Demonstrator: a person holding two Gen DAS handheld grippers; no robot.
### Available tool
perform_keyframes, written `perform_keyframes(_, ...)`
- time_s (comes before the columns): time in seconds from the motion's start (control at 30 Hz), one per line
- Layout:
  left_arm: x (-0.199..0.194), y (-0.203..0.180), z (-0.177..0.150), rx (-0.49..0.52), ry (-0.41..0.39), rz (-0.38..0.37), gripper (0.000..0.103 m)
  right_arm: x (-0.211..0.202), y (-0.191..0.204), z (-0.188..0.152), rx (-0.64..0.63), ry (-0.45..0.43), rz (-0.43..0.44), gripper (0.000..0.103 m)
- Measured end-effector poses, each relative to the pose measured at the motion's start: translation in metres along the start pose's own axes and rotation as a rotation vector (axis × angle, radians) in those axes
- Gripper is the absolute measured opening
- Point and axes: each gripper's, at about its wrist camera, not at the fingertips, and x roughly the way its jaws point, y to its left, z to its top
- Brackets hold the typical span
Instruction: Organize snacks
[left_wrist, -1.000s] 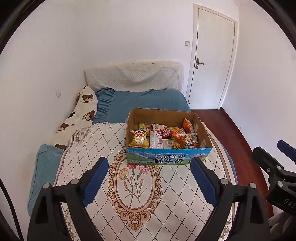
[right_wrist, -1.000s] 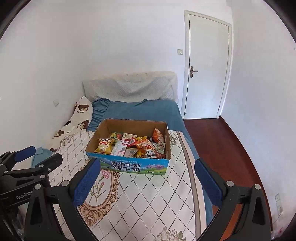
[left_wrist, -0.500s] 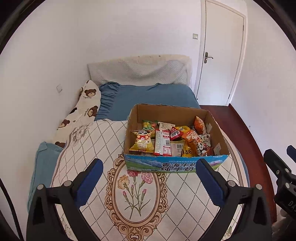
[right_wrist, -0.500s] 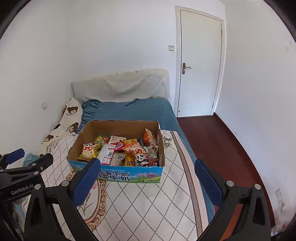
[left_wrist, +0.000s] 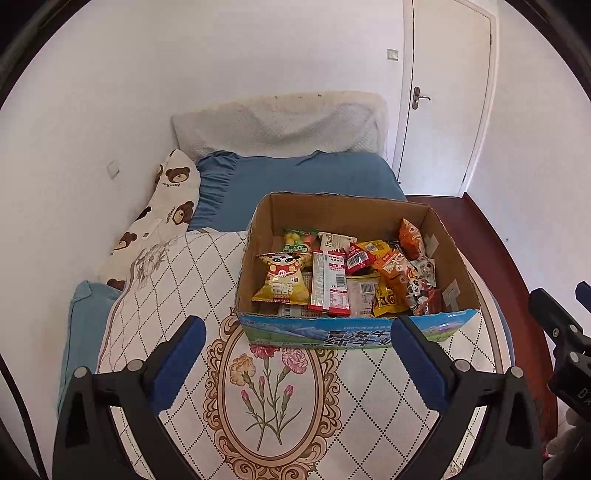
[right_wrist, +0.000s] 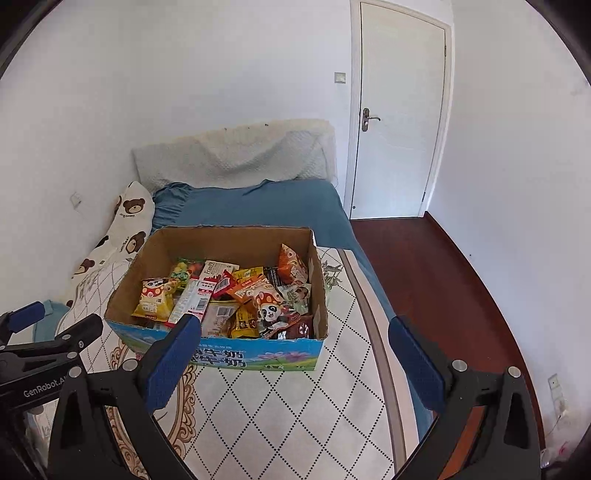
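Observation:
An open cardboard box (left_wrist: 343, 206) with a blue printed front stands on the quilted bed cover; it also shows in the right wrist view (right_wrist: 221, 236). It holds several snack packets, among them a yellow panda bag (left_wrist: 282, 284) and an orange bag (left_wrist: 410, 238). My left gripper (left_wrist: 295, 354) is open and empty, just short of the box's front. My right gripper (right_wrist: 295, 350) is open and empty, at the box's front right corner. Each gripper shows at the edge of the other's view.
The box sits on a cream diamond-pattern cover (left_wrist: 273, 387) over a blue bed (left_wrist: 295, 177). A bear-print pillow (left_wrist: 162, 210) lies along the left wall. Dark red floor (right_wrist: 443, 280) and a closed white door (right_wrist: 399, 110) are on the right.
Both grippers have moved forward toward the box, which now looks larger and closer. Both stay open and empty.

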Motion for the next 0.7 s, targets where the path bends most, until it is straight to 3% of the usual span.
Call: perform_keyframes(0.7,-0.0023,-0.0045,0.0006,0.017,-0.018,0.009,0.103,0.0108,-0.0025,-0.0054,0.004,0.032,0.025,0.103)
